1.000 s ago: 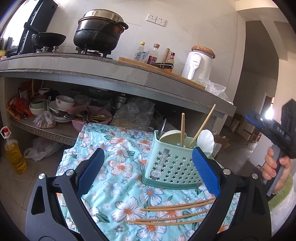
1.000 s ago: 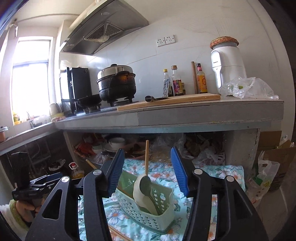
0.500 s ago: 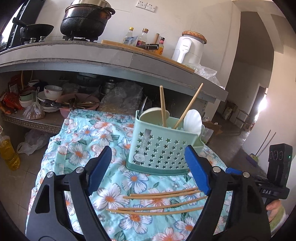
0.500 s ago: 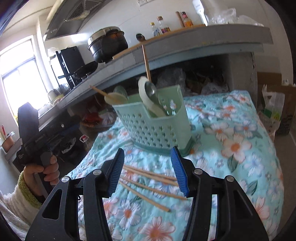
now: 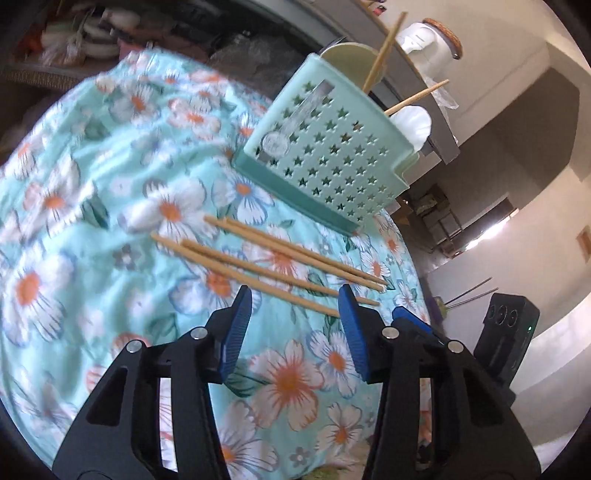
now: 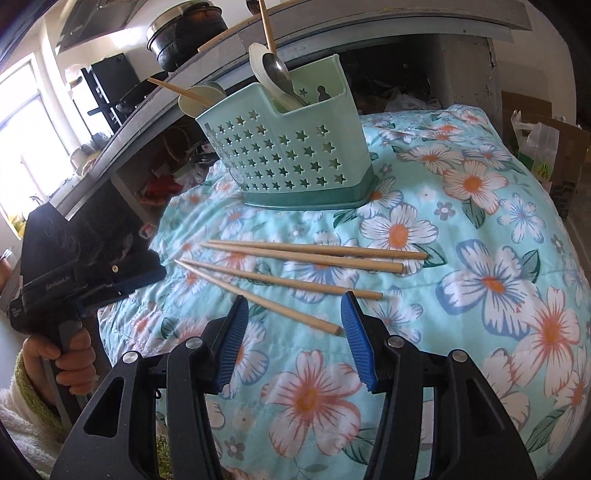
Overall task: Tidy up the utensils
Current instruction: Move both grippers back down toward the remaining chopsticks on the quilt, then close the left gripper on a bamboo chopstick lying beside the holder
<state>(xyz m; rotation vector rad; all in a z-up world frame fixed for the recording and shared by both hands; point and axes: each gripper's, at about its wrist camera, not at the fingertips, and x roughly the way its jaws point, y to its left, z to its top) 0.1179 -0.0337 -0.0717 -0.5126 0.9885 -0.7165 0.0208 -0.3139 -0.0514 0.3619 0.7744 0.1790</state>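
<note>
Lying loose on the flowered cloth (image 6: 461, 206) are four wooden chopsticks (image 6: 280, 280), side by side and fanned a little, their thin tips towards the person's left hand (image 6: 70, 354) and their thick ends towards the right. Just behind them stands the mint-green utensil caddy (image 6: 291, 162) with star-shaped holes, upright on the same cloth and apart from the sticks. Poking out of its top I can see a metal spoon (image 6: 277, 70), a pale ladle and a couple more chopsticks leaning at angles.

The right gripper (image 6: 291, 314) hangs low over the cloth with its blue pads apart; the thick end of the nearest chopstick lies between them, close to the right-hand pad, but neither pad presses on it. From the other side, the left gripper (image 5: 295, 306) is tilted down over the same bundle. Its jaws have just been closing in, yet they stand apart with a clear gap, and the nearest chopstick (image 5: 243, 275) crosses just beyond the pad tips rather than being pinched. Nothing is gripped by either tool.

Seen from the right wrist view, the left hand wraps round the black handle of its tool at the cloth's edge, a pale fuzzy sleeve (image 6: 22, 406) at the wrist. Behind the caddy runs a grey counter (image 6: 369, 22) with a dark pot (image 6: 184, 33) on it
</note>
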